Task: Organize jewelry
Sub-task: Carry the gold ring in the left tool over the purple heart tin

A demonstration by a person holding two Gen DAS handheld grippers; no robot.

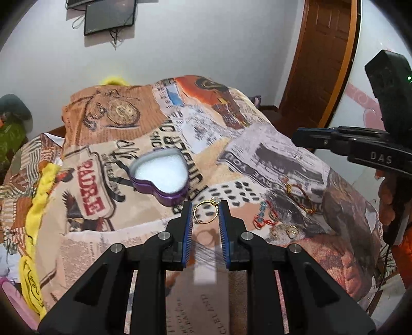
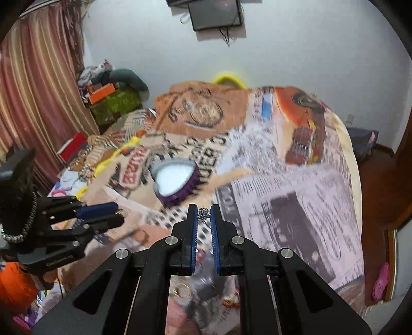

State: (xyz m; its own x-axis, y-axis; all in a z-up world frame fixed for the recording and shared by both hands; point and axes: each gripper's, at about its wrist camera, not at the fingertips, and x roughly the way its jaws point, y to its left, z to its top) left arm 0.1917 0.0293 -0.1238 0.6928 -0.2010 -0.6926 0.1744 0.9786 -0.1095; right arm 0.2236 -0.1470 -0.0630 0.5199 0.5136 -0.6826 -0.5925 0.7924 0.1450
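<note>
Left wrist view: the left gripper (image 1: 205, 211) has its jaws pinching a gold ring (image 1: 205, 211), which hangs clear of the bed cover. The heart-shaped purple tin (image 1: 160, 176) lies open just beyond the ring, its white pad bare. To place well, carry the ring over the middle of the pad, lower until it touches, then release; letting go from above the pad risks a bounce onto the cloth. Right of the tin, more pieces, a red cord bracelet (image 1: 298, 197) among them, lie loose on the cover.

Right wrist view: the right gripper (image 2: 204, 214) has its jaws pressed onto a small silver charm (image 2: 204, 214), held just short of the tin (image 2: 175, 183). Keep the two grippers apart over the tin; one deposit at a time.

The bed (image 2: 296, 165) wears a newsprint-pattern cover. Behind the tin stand a white wall and a dark mounted screen (image 2: 216, 13); left of it, striped curtains (image 2: 38, 90).
</note>
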